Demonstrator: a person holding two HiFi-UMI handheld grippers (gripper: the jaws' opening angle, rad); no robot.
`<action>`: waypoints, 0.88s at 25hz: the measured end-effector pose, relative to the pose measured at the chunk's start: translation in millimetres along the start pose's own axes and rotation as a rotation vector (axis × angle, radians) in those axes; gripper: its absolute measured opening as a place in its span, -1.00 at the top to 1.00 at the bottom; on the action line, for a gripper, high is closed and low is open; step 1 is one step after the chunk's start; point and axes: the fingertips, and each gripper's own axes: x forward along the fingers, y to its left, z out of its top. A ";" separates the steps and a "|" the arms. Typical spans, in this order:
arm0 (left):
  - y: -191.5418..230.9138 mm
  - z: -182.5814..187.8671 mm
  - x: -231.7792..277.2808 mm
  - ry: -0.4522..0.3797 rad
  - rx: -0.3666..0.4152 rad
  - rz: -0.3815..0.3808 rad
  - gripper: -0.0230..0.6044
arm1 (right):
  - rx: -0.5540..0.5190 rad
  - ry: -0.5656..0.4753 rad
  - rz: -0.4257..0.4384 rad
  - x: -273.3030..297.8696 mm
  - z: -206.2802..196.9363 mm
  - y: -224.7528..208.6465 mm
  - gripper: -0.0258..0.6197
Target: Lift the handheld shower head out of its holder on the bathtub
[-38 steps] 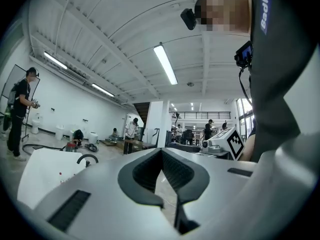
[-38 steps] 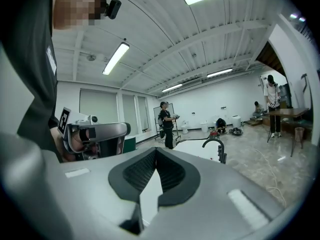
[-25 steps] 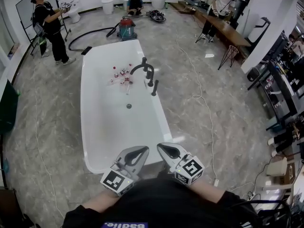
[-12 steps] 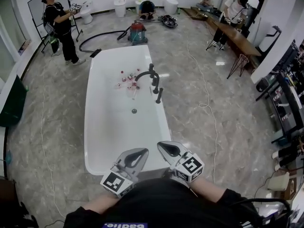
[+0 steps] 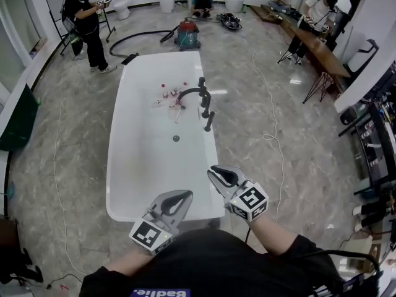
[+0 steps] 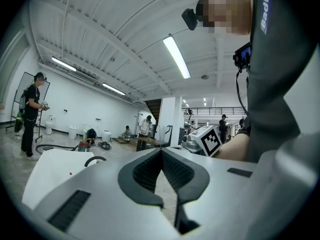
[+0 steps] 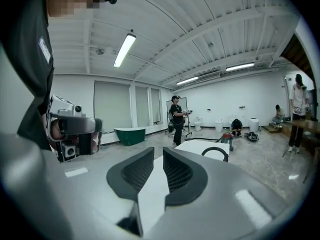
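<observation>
grey marble floor (image 5: pixel 278 166) surrounds white bathtub (image 5: pixel 154 178).

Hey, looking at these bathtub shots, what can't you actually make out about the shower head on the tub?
Handheld shower head, head view: too small and far away to tell how it is seated.
Left gripper view: only the faucet arch shows; the left gripper hides the shower head with its own body.
Small items in the bathtub, head view: too small to identify.
</observation>
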 end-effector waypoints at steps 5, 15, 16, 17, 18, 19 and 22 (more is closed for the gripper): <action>3.6 -0.8 10.9 0.008 -0.003 0.037 0.91 | 0.001 0.029 -0.030 8.0 -0.6 -43.0 0.71; 7.6 0.9 42.4 0.002 -0.014 0.114 0.91 | -0.055 0.103 -0.005 26.6 -5.5 -112.5 0.46; 7.2 0.1 45.0 0.003 -0.014 0.118 0.91 | -0.066 0.115 -0.002 29.0 -7.3 -119.1 0.45; 6.9 -0.9 46.9 0.008 -0.014 0.118 0.91 | -0.074 0.127 0.002 32.4 -8.9 -125.4 0.43; 6.9 -2.5 48.2 0.012 -0.013 0.115 0.91 | -0.081 0.137 0.004 36.7 -10.1 -131.4 0.42; 7.7 -4.2 49.0 0.012 -0.014 0.114 0.91 | -0.087 0.146 0.005 41.5 -11.1 -137.3 0.41; 12.3 -7.7 51.0 0.012 -0.018 0.119 0.91 | -0.090 0.175 0.000 55.7 -16.1 -155.0 0.38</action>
